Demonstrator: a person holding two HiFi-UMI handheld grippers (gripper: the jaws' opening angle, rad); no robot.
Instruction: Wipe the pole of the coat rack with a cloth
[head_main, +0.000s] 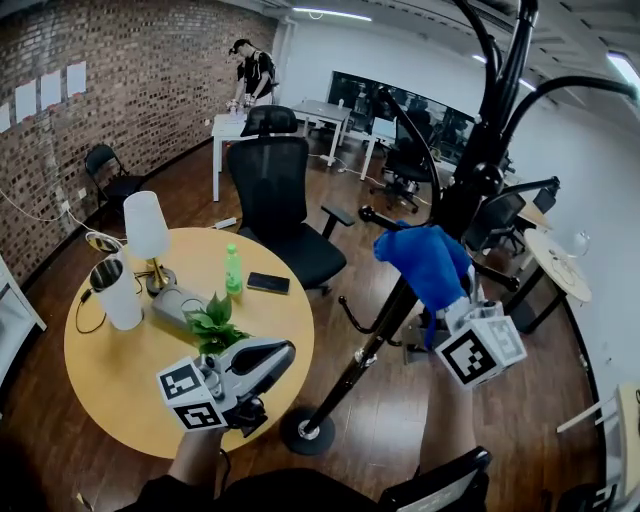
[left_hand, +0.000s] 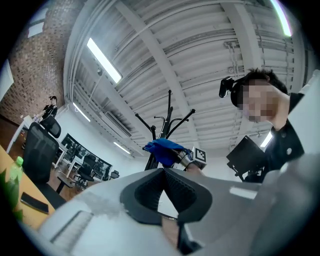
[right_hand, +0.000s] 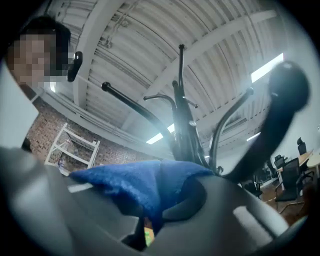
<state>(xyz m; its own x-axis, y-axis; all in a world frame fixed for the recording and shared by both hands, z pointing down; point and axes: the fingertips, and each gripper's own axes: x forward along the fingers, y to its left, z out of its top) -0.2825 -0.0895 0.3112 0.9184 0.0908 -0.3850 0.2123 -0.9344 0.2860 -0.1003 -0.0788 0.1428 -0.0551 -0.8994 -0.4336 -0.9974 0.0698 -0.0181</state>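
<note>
The black coat rack pole (head_main: 400, 300) leans across the head view from its round base (head_main: 305, 430) up to curved hooks (head_main: 520, 60). My right gripper (head_main: 442, 292) is shut on a blue cloth (head_main: 425, 262), which lies against the pole at mid height. In the right gripper view the cloth (right_hand: 145, 182) drapes over the jaws of that gripper (right_hand: 159, 192), with the pole (right_hand: 184, 125) rising just behind it. Low at the left, my left gripper (head_main: 283, 352) hangs over the table edge, away from the pole. Its jaws (left_hand: 164, 175) look shut with nothing in them.
A round wooden table (head_main: 120, 375) at the left carries a lamp (head_main: 147, 232), a white jug (head_main: 115, 290), a green bottle (head_main: 232, 270), a phone (head_main: 268, 283) and a small plant (head_main: 212, 322). A black office chair (head_main: 280, 205) stands behind it. A person (head_main: 250, 75) stands at far desks.
</note>
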